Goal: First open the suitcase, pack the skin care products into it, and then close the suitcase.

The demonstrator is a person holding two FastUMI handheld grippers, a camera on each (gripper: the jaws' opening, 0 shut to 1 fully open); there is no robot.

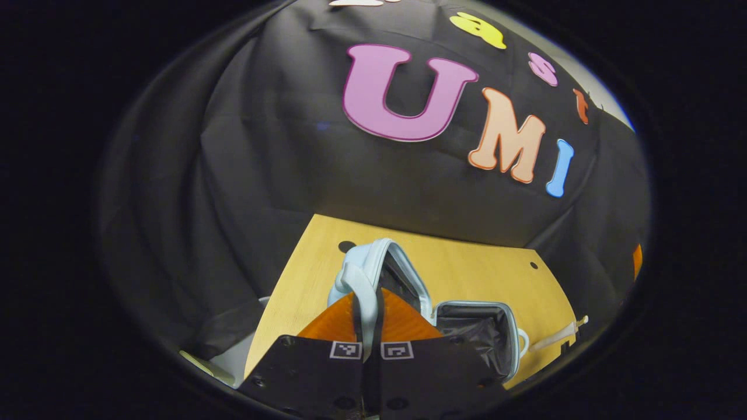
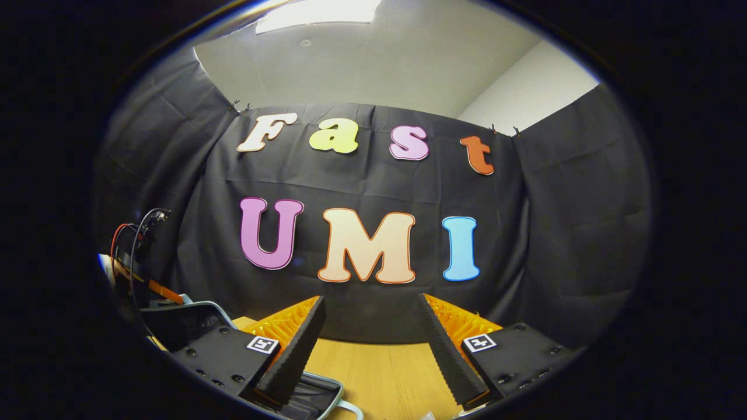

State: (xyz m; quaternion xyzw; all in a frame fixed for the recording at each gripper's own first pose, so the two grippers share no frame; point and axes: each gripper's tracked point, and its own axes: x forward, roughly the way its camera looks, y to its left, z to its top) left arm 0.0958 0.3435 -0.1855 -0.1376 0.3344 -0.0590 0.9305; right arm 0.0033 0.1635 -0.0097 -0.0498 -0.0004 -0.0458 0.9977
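The suitcase (image 1: 408, 303), a small pale blue case with rounded corners, lies open on the wooden table (image 1: 467, 262). The left gripper (image 1: 367, 318) has its fingers drawn nearly together on the raised lid (image 1: 365, 274), pinching the lid's edge by the moulded handle so that the lid stands up from the hinge. Just beside it the base half (image 1: 475, 332) lies flat, showing a dark, crinkled lining that looks like thin fabric. In the right gripper view, the right gripper (image 2: 373, 344) hangs over the table with its fingers spread wide and nothing between them; their inner faces are ribbed. A corner of the base half shows below its left finger.

The shell looks stiff and smooth, probably light when unpacked, so a pinch on the rim or handle should hold, though the glossy surface could slip. The lining is soft and will give under bottles. A pale, slim object (image 1: 560, 335) lies at the table's far edge; what it is I cannot tell.
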